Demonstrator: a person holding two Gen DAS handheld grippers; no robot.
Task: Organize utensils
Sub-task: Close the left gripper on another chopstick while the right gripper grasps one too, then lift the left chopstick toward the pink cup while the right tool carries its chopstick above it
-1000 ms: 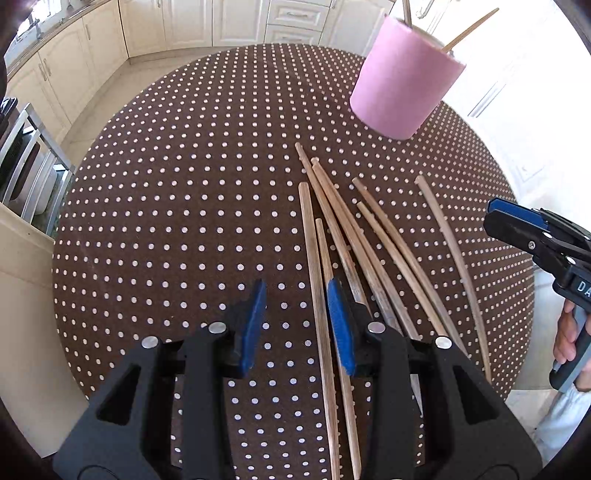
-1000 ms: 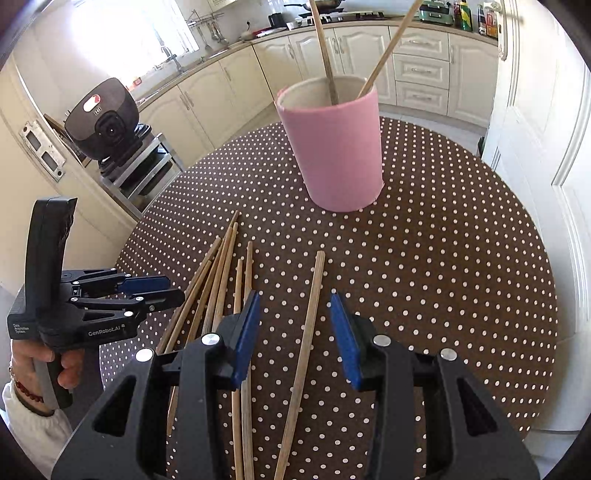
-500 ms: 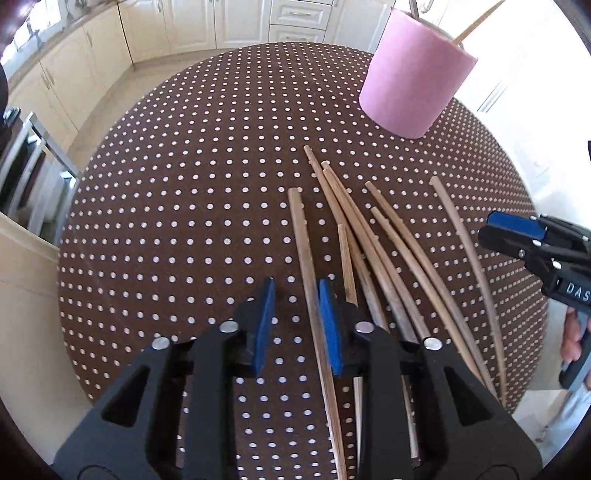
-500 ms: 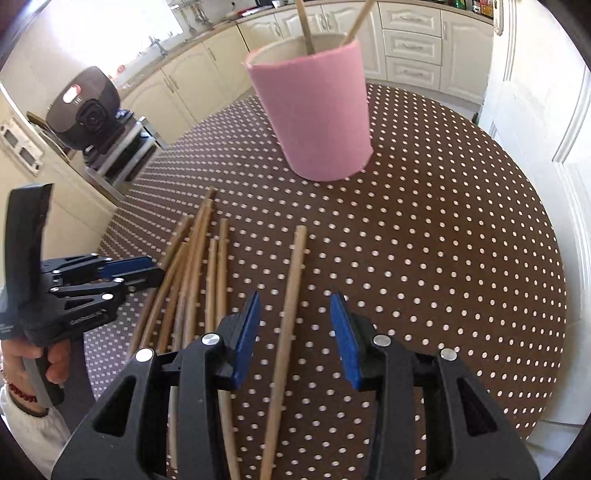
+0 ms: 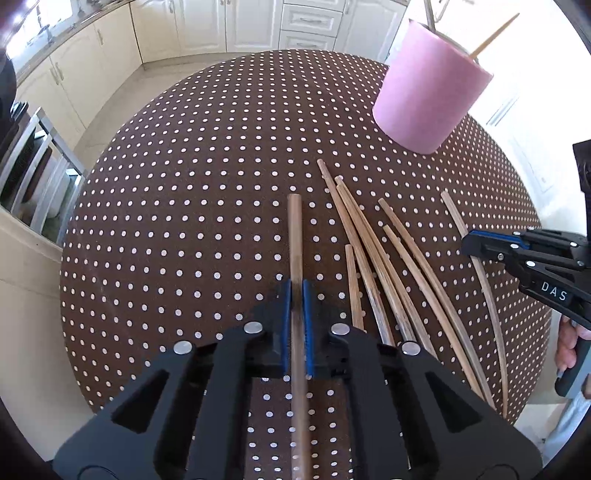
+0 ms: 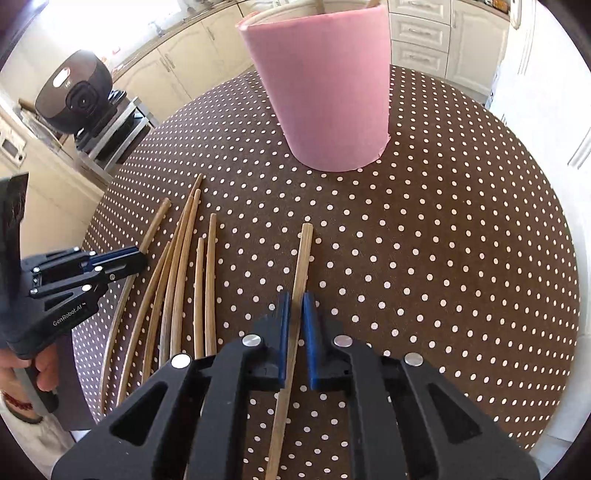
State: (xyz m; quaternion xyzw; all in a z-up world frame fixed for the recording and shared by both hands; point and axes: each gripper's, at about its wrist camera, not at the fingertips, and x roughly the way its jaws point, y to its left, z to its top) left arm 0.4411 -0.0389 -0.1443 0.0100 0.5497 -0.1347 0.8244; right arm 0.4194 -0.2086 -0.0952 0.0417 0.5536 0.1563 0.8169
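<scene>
Judging from how things lie, the sorting is begun but mostly ahead: the pink cup [image 6: 325,92] stands upright on the dotted table [image 6: 461,258], straight ahead of the right tongs [image 6: 295,306] and ahead and off to the right of the left tongs [image 5: 296,291], and only two sticks in the cup [image 5: 495,35] poke above its rim. Seven chopsticks are outside it. The left tongs are pressed together on the darker chopstick [image 5: 294,229], which runs forward between the blue pads and back under the body; its near part looks blurred, so it may be just off the cloth, though I cannot tell for sure. The right tongs are drawn in narrowly around the pale chopstick [image 6: 303,251], the pads looking to be against its sides, its far end pointing toward the cup; whether it has left the table cannot be told. That leaves five loose chopsticks [image 5: 369,251] fanned on the cloth between the two tongs, to the right of the left pair and to the left of the right pair, some touching or overlapping along their length. Count in all: one cup, two sticks stowed, two pinched, five waiting. By my reckoning both held sticks need carrying to the cup, then the five loose ones.
</scene>
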